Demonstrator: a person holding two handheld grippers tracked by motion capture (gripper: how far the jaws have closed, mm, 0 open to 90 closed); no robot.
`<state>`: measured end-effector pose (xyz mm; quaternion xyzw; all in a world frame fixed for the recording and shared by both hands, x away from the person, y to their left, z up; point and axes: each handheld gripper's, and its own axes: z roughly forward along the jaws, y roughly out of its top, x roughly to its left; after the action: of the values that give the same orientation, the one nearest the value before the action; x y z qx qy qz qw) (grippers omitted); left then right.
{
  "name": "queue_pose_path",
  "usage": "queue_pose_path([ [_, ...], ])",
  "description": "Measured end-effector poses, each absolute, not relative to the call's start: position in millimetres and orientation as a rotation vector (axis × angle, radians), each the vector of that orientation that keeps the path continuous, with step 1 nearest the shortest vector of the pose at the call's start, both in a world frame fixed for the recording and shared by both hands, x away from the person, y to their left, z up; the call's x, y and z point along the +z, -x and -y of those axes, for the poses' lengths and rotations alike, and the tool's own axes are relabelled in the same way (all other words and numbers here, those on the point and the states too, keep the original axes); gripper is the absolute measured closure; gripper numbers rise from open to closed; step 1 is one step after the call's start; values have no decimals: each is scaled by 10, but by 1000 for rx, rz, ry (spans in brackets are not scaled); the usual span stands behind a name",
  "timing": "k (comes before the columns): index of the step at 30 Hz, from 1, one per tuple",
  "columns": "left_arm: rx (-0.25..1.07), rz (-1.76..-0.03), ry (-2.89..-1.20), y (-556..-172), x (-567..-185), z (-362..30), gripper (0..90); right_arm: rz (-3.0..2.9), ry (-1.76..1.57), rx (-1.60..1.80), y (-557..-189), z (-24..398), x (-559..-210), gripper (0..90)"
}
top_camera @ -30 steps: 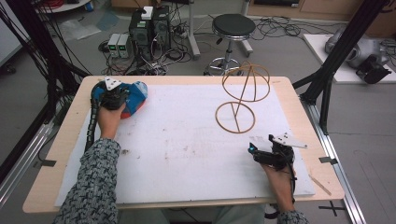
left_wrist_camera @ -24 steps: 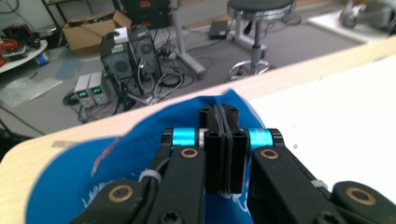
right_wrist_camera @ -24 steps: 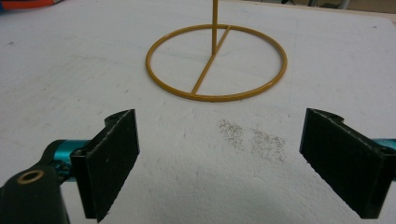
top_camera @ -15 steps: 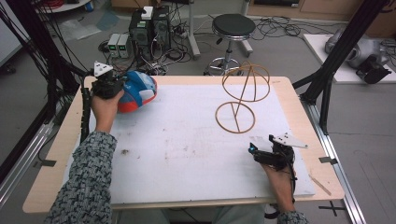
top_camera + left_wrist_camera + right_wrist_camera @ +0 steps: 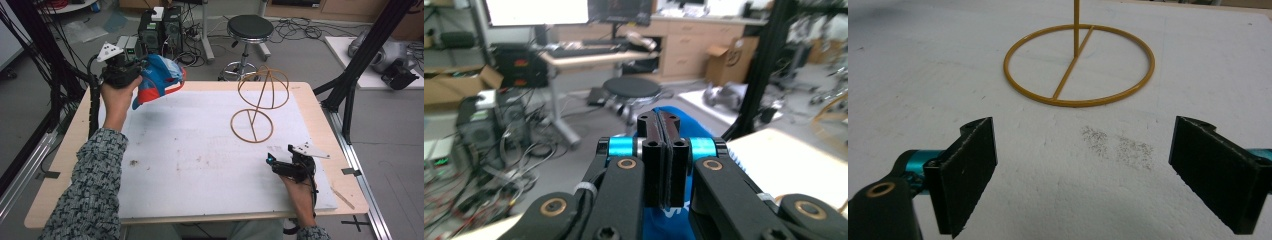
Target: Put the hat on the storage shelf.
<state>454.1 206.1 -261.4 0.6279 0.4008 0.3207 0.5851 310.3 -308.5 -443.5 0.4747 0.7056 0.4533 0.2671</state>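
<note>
1. Black jaws of the left tongs [image 5: 663,160] stand pressed together on a fold of the blue-and-red cap [image 5: 159,79]; we see blue fabric behind and below them in the left gripper view.
2. We find the cap lifted clear of the counter [image 5: 200,150], hanging above its far left corner from the raised left hand [image 5: 119,92].
3. The right tongs [image 5: 1083,175] rest near the front right edge with jaws wide apart and nothing between them, facing the base ring of the wire stand [image 5: 260,102].
4. The wire stand sits on the far right part of the counter, well apart from the cap: a flat ring below, an upright rod, a domed hoop above.
5. We judge the step in hand to be carrying the cap; hanging it on the dome seems the likely aim.
6. The next move calls for a rightward sweep above the hoop, crown opening downward; the right tongs could steady the light stand.
</note>
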Motion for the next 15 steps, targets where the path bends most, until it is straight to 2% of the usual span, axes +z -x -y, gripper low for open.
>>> queue_pose_path([
  [15,673,-700,-1484,-4599,-2010,-1347,887,-1908,-1285,1223,-3092,3105,-4433,109],
])
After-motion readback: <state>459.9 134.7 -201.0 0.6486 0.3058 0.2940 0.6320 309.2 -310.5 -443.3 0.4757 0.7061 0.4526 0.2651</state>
